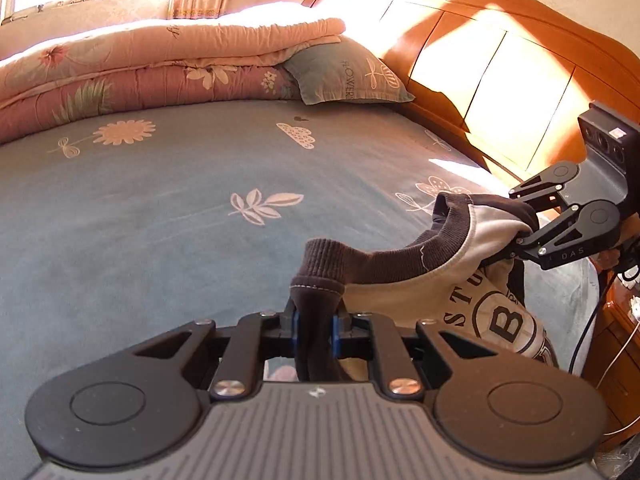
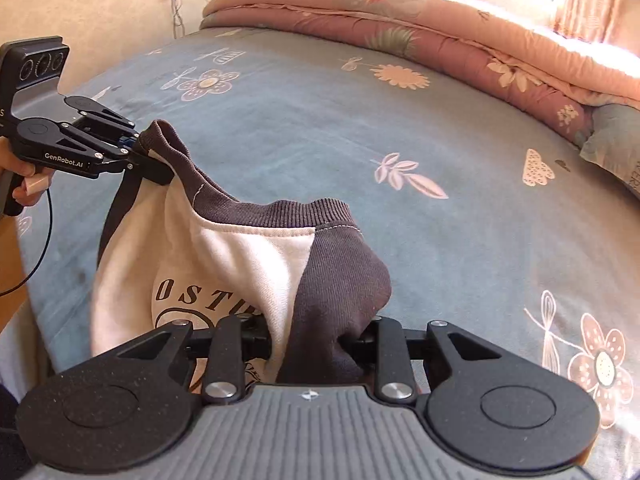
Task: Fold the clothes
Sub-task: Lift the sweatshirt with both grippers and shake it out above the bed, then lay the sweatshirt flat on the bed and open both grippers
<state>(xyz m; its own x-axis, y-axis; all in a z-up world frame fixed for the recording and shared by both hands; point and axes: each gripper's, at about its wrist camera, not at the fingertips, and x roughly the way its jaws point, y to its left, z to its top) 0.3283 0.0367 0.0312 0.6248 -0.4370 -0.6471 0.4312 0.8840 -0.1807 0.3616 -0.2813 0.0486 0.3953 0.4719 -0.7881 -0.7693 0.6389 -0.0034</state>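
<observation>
The sweatshirt (image 2: 224, 264) hangs off the bed (image 2: 360, 128), strung between two claws, so the folding looks barely begun: no fold shows, and laying it flat, turning in sleeves and doubling the body all seem left to do.

In the right wrist view, the left claw (image 2: 138, 152) at 9 o'clock is clamped on the dark shoulder by the collar (image 2: 280, 210), a hand (image 2: 28, 184) on its grip. The right claw (image 2: 316, 340) at 6 o'clock is closed on a thick bunch of dark and cream cloth at the other shoulder. The print reads only partly, the claw covering its lower half.

In the left wrist view, the left claw (image 1: 314, 328) at 6 o'clock pinches dark fabric between blue pads (image 1: 295, 326). The right claw (image 1: 520, 232) at 3 o'clock grips the far shoulder.

Sleeves and hem drop below both frames, unseen. A folded quilt (image 1: 160, 64) and pillow (image 1: 352, 76) lie toward 12 o'clock.
</observation>
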